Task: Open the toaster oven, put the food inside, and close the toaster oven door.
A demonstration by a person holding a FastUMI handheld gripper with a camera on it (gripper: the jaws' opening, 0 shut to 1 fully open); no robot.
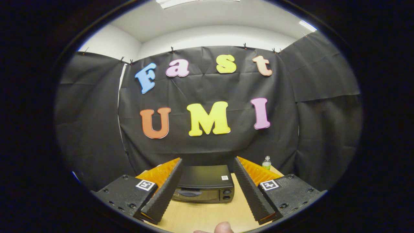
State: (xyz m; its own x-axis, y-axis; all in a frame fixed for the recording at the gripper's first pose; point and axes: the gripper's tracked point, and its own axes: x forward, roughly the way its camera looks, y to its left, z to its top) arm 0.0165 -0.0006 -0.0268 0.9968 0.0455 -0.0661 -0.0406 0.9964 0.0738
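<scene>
Ahead of my claw (pixel 207 191), listed by size: black cloth wall (pixel 323 113) behind everything. Wooden table (pixel 200 216), bare between me and the oven. Toaster oven (pixel 204 183), black, door shut, standing at the table's far side against the wall, seen between my fingers and beyond their tips, untouched. My claw, spread wide, grasping nothing. Plastic bottle (pixel 266 162), upright, right of the oven, beside the wall. Fingertip (pixel 223 228) of mine, nearest.

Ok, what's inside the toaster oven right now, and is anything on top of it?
The toaster oven door is shut and its dark window hides the inside, so I cannot tell. On top, just a small square sticker. The hand-held gripper is open, the oven beyond its fingers.
</scene>
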